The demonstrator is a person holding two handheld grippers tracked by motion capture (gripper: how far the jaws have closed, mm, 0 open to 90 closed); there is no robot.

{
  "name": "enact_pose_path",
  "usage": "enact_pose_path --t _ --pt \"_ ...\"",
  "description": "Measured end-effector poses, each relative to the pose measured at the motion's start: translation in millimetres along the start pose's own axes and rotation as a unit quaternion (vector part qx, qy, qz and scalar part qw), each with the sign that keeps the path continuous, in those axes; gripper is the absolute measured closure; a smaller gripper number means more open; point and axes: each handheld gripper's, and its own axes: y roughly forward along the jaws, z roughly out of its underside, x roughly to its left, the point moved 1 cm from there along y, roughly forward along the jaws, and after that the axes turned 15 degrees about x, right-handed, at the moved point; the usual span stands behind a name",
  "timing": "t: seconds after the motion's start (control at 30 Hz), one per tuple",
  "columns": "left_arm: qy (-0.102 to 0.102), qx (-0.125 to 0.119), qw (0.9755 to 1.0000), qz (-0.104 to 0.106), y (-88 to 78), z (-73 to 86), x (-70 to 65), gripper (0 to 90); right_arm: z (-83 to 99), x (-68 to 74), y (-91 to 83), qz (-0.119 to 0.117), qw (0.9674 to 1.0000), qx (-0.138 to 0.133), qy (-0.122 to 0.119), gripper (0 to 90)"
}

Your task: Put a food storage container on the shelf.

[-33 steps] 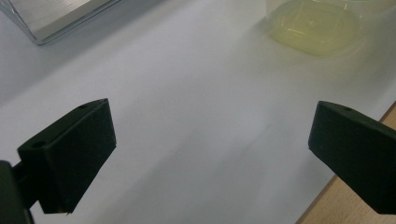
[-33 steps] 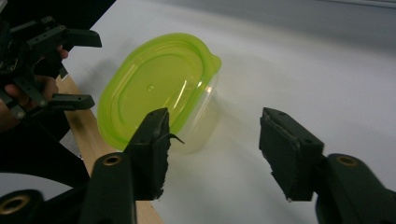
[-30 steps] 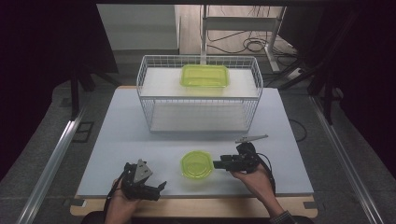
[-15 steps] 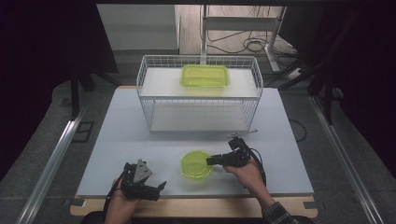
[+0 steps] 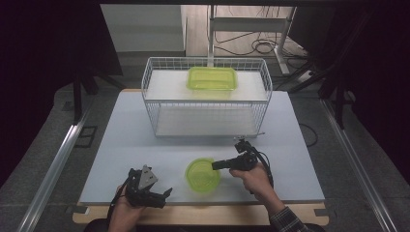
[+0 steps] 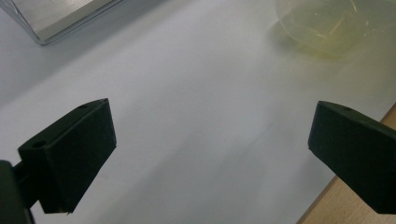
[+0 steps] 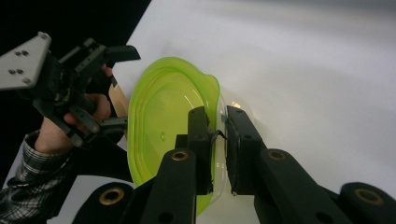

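A round yellow-green bowl (image 5: 202, 175) sits on the white table near its front edge. My right gripper (image 5: 215, 165) reaches it from the right. Its jaws have just been closing and now pinch the bowl's near rim (image 7: 212, 100), one pad inside and one outside, as the right gripper (image 7: 218, 126) view shows. My left gripper (image 5: 164, 197) rests at the front left, open, its jaws wide apart over bare table (image 6: 210, 135). The bowl (image 6: 327, 23) lies beyond it to the right, untouched by it.
A white wire basket (image 5: 145, 87) stands at the back middle of the table, with a rectangular yellow-green container (image 5: 212, 78) on its top shelf. The table's wooden front edge (image 6: 355, 186) runs close to the left gripper.
My right gripper has moved left to the bowl and closed on its rim. The left gripper has stayed where it was, open.
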Motion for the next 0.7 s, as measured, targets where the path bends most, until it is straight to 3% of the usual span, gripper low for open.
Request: enact_pose_path --t 0.7 --pt "-0.004 -0.001 1.0000 0.002 0.4 0.0 0.4 0.7 -13.9 9.0 -46.4 -0.019 0.9978 -0.063 0.008 81.1"
